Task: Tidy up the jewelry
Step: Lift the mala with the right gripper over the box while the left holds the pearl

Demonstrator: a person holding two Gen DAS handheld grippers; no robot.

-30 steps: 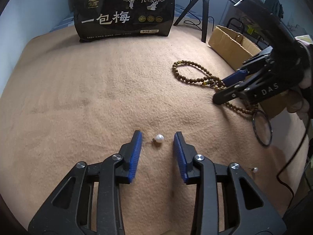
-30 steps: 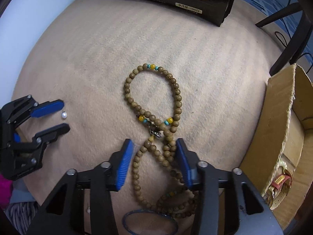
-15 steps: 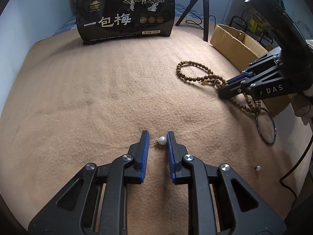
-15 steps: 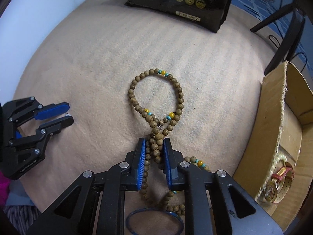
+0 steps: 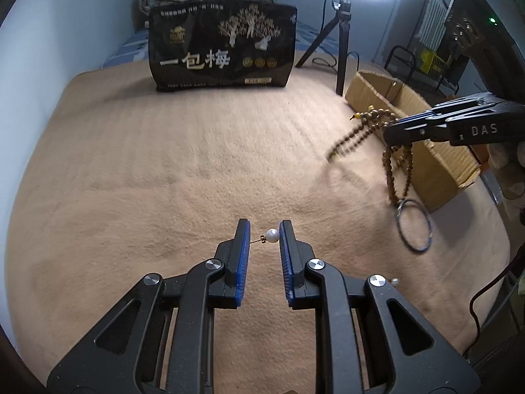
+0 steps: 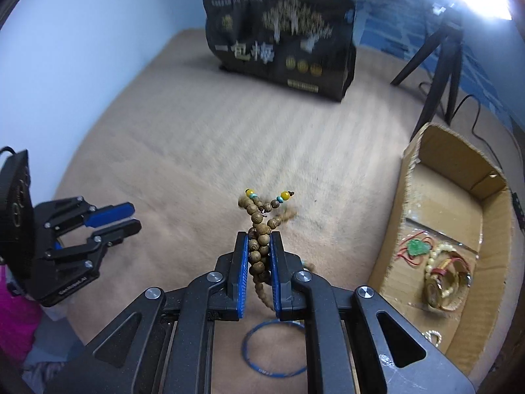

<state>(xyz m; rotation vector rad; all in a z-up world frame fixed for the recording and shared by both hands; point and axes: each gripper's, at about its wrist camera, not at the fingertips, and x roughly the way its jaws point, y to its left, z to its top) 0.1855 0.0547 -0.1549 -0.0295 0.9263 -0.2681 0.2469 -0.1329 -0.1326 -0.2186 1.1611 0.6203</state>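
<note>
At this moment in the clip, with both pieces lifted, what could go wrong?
The pearl stud earring is pinched end to end at the tips of the left hand-held gripper; it may pop out. The brown wooden bead strand swings from the right hand-held gripper; its hanging loops might snag the cardboard box rim.

2 grippers: left (image 5: 264, 229), right (image 6: 259, 246). 2 pearl earrings (image 5: 271, 235) (image 5: 394, 281). 1 wood bead string (image 6: 259, 229). 1 blue bangle (image 6: 275, 348). 1 cardboard box (image 6: 459, 151). 1 black bag (image 5: 223, 49). 1 tripod (image 5: 341, 42).
</note>
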